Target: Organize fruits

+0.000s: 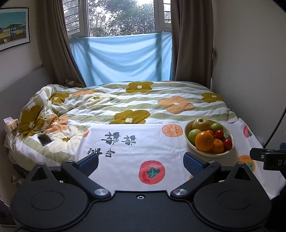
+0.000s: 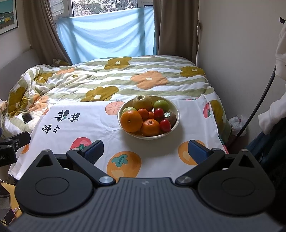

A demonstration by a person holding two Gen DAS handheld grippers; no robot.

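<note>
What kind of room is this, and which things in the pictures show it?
Most likely a bedroom in a home. A bed with a flowered quilt fills the room, curtains frame the window, and a bowl of fruit sits on a printed cloth.

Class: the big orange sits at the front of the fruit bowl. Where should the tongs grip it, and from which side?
Grip the big orange across its widest middle, coming from above and the near side. It is round, topmost, and other fruit crowds its back and right; the bowl rim blocks a low approach.
</note>
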